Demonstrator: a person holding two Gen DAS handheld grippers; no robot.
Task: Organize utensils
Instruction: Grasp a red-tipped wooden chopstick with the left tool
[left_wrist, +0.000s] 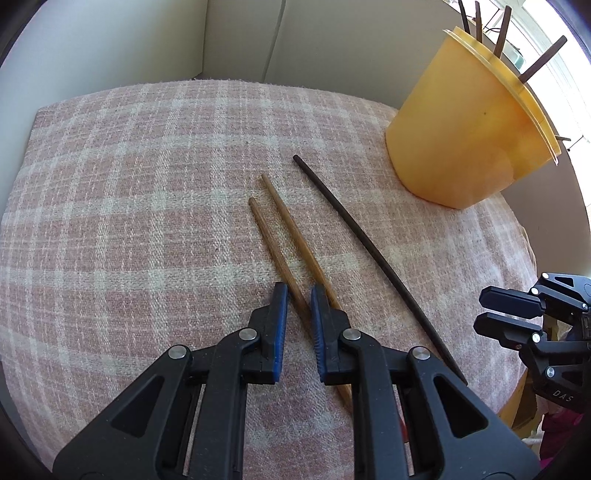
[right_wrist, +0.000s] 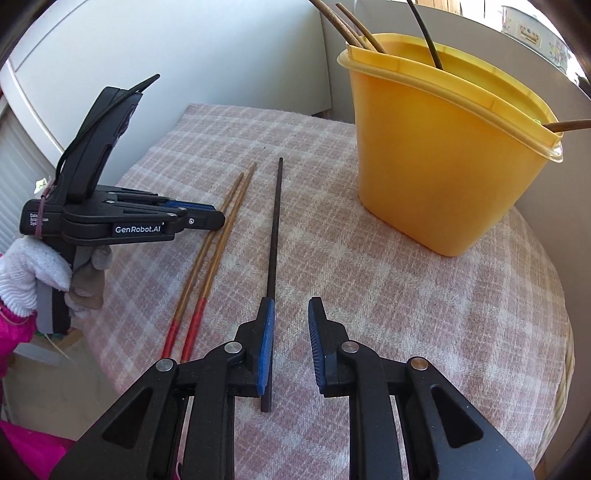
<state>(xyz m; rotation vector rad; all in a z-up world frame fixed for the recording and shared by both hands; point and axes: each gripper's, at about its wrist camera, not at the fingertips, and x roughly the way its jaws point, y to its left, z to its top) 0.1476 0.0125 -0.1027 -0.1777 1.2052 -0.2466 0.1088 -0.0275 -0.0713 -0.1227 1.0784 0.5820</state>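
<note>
Between left claw fingers: brown chopstick.

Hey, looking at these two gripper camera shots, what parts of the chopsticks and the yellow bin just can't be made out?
- Lower ends of the chopsticks in the yellow bin: both views, hidden by its opaque wall.
- Their tops: both views, cut off by the upper edge.
- Red-wrapped ends of the two light wooden chopsticks: left wrist view, covered by the left gripper.
- Whether the left gripper's jaws touch a chopstick: cannot tell.
- Near part of the dark chopstick: right wrist view, partly behind the right gripper.
</note>
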